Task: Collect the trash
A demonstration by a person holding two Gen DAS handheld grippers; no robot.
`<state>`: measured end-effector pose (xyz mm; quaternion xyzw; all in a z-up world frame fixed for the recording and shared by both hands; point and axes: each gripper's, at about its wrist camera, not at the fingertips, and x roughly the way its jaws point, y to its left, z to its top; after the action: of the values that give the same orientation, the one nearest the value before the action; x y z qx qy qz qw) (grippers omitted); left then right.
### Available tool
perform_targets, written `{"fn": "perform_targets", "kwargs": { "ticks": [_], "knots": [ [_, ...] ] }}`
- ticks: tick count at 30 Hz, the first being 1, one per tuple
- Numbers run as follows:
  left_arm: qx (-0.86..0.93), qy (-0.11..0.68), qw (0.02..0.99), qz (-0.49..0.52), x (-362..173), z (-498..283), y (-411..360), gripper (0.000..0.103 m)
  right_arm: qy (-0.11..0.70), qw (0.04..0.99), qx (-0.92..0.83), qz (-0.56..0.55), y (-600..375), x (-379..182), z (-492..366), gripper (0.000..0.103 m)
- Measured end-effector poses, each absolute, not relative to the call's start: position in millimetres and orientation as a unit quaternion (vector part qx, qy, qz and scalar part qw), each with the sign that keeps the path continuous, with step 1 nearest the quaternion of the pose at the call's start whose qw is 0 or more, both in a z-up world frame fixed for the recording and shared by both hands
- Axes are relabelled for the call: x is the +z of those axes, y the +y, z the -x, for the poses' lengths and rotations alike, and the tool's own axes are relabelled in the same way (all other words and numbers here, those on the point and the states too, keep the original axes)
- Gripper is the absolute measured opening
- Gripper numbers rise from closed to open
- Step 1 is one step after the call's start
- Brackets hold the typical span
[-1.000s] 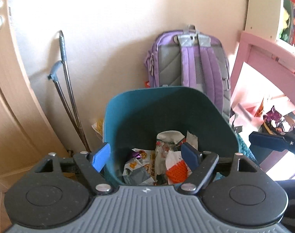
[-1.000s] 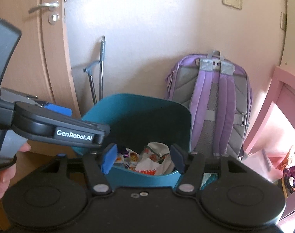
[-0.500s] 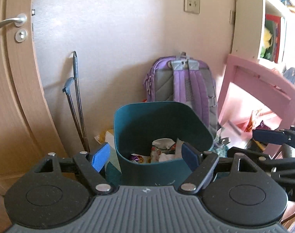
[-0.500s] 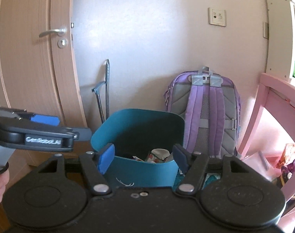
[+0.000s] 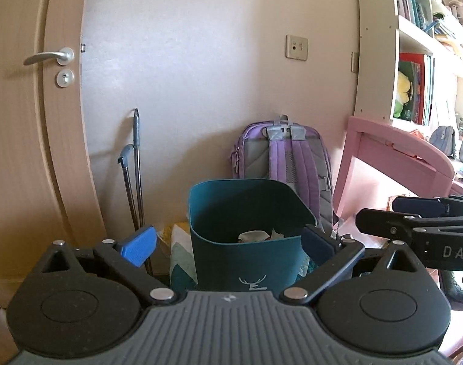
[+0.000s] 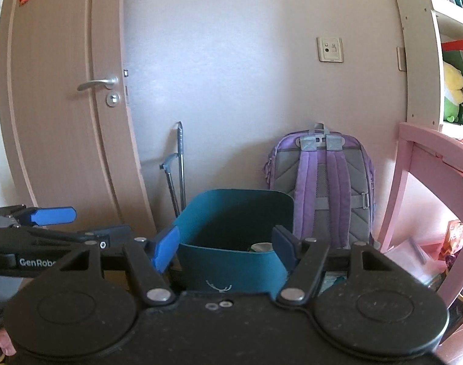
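Looking down both wrist cams, I've got the left gripper (image 5: 228, 241) with its jaws just spread wide and nothing in them, and the right gripper (image 6: 225, 245) also gaping and empty. Dead ahead at 12 o'clock from both sits the teal trash bin (image 5: 246, 243), upright, wrappers (image 5: 255, 235) inside. Neither hand looks clearly closer to it. Past it at 1 o'clock leans a purple backpack (image 5: 287, 158), a cane (image 5: 136, 164) at 10, pink desk (image 5: 398, 158) at 2.
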<state>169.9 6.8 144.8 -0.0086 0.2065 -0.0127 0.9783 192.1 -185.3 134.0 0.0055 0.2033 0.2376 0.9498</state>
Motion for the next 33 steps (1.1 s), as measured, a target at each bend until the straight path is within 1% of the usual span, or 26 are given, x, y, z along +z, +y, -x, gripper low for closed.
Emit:
{"fn": "perform_targets", "kwargs": {
  "ticks": [13,33],
  "knots": [
    [-0.019,0.195,0.98,0.038,148.5,-131.9,14.8,0.102,0.182,0.95,0.254,0.007,-184.9,136.4,-163.9,0.067],
    [-0.004,0.191,0.981,0.025,150.2,-126.0,6.8,0.102,0.179,0.945,0.273,0.002,-188.0,134.9,-155.3,0.068]
  ]
}}
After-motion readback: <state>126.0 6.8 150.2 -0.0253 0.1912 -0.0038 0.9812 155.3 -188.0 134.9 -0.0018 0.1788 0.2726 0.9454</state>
